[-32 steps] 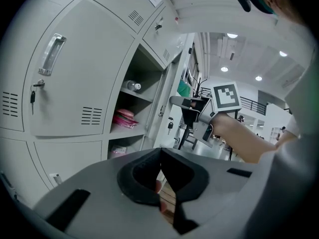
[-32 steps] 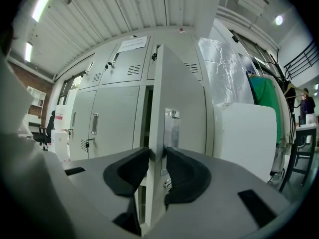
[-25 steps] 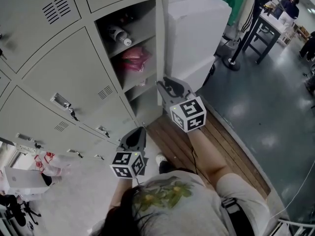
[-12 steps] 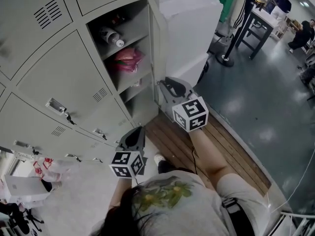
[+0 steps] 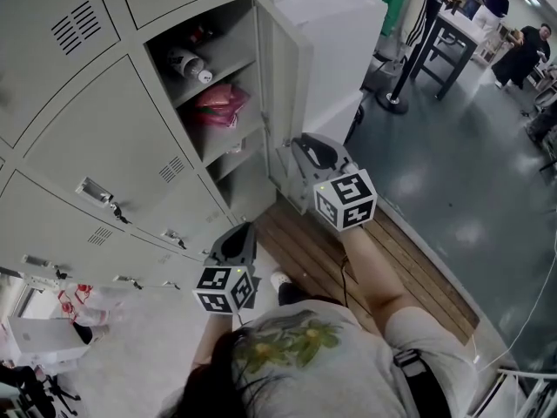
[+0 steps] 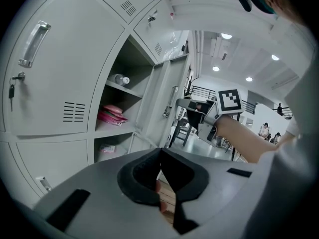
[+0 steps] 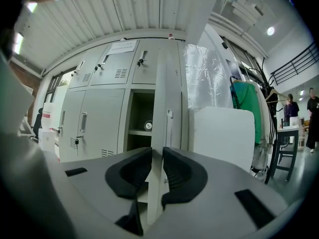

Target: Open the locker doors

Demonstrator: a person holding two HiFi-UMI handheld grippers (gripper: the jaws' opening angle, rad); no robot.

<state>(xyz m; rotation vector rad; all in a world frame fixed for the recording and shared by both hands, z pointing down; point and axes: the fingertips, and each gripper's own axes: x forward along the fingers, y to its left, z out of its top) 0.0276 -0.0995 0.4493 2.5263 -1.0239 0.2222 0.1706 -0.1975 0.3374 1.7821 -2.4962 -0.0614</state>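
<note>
The grey lockers [image 5: 96, 138] fill the left of the head view. One locker door [image 5: 280, 94] stands swung out, hinged on its right. My right gripper [image 5: 288, 151] is at its free edge. In the right gripper view that door edge [image 7: 158, 108] runs up between the jaws; they have just been closing and the pads [image 7: 135, 169] press on it. Inside are a bottle [image 5: 184, 62] and a pink bag [image 5: 218, 101]. My left gripper [image 5: 246, 228] hangs lower, near the bottom lockers, jaws shut and empty [image 6: 160, 152].
A tall white box [image 5: 339, 42] stands right of the open locker, behind the door. A wooden platform [image 5: 357, 264] lies underfoot. Closed doors carry handles and keys [image 5: 96, 192]. A black table [image 5: 452, 37] and people are far right. A plastic bag [image 5: 83, 301] lies bottom left.
The open door has swung further out, now showing its inner face. My right gripper has moved right with its edge. The left gripper has kept still.
</note>
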